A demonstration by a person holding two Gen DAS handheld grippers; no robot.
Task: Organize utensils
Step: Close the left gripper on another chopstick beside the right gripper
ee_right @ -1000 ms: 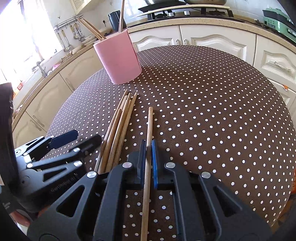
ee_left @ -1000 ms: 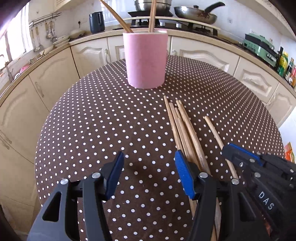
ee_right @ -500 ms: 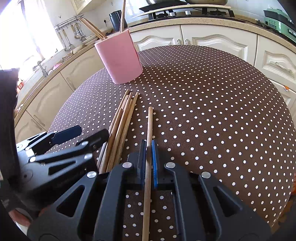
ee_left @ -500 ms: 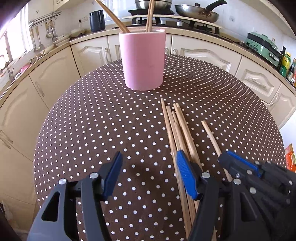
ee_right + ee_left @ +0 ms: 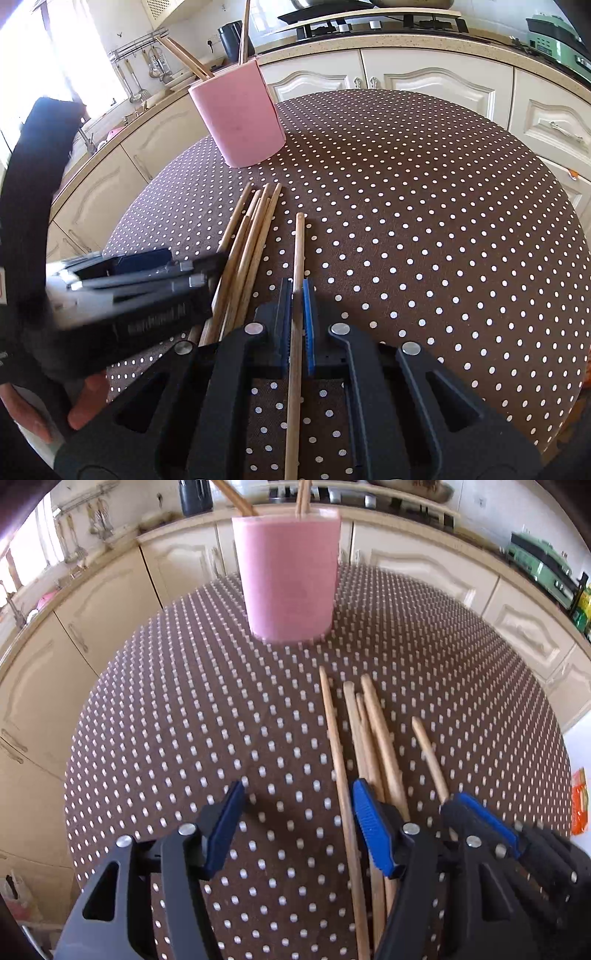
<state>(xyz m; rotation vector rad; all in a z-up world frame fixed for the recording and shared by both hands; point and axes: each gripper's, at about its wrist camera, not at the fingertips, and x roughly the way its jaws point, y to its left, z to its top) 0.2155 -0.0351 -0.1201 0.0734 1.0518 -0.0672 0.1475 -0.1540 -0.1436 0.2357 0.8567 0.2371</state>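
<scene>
While the pink cylindrical holder [image 5: 239, 117] stands upright toward the far side of the round brown table with white polka dots [image 5: 424, 229], already bearing a few wooden chopsticks that lean out of its mouth, the step in hand looks like gathering the loose ones lying on the near side of that holder. The right gripper [image 5: 297, 321] has its blue pads pinched narrowly on a single light wooden chopstick [image 5: 298, 251], which lies apart from the others, its tip pointing roughly toward the holder. Just beside it, on the side nearer the holder's left, lies a bundle of wooden chopsticks [image 5: 251, 236], tips fanned toward the holder. The left gripper [image 5: 295, 827] hangs over that bundle with its jaws fairly wide and gripping nothing; one chopstick of the bundle runs between them, and the rest pass under its right finger [image 5: 371, 834]. I judge the next move calls for lifting the pinched chopstick, tipping it upright and lowering it into the holder's mouth, without knocking the holder over.
</scene>
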